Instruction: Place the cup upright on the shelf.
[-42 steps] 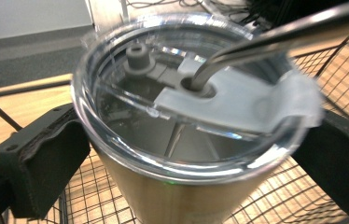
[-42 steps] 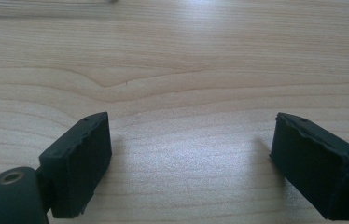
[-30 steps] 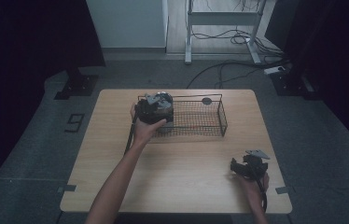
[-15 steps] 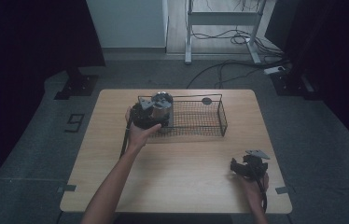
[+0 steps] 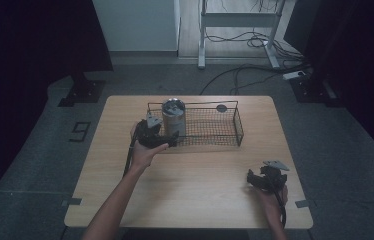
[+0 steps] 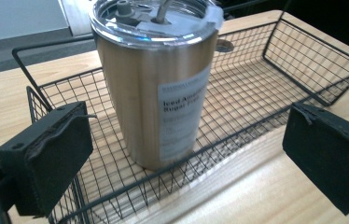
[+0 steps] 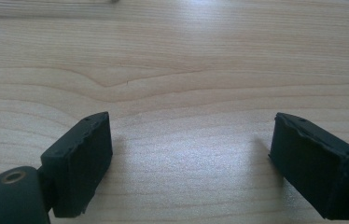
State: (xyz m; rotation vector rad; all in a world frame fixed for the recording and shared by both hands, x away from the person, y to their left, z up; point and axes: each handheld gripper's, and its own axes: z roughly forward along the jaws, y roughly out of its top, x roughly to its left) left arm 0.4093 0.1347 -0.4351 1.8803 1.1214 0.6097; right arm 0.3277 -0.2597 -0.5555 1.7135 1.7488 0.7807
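Observation:
A steel tumbler point(image 5: 173, 116) point(image 6: 156, 84) with a clear lid and a white label stands upright at the left end of a black wire basket point(image 5: 227, 131) point(image 6: 275, 79). My left gripper point(image 5: 167, 140) point(image 6: 186, 158) is open just outside the basket's near left corner, its jaws spread wide with the tumbler beyond them and nothing between. My right gripper point(image 5: 256, 181) point(image 7: 191, 161) rests open low over the bare table near the front right corner.
The wooden table point(image 5: 195, 190) point(image 7: 172, 60) has free surface in front of the basket. A small dark round hole point(image 5: 221, 107) sits in the tabletop behind the basket. Cables and a desk frame point(image 5: 240, 20) lie on the floor beyond.
My left gripper has let go of the tumbler and drawn back toward the near left of the basket. The tumbler now stands alone in the basket. The right gripper has stayed put.

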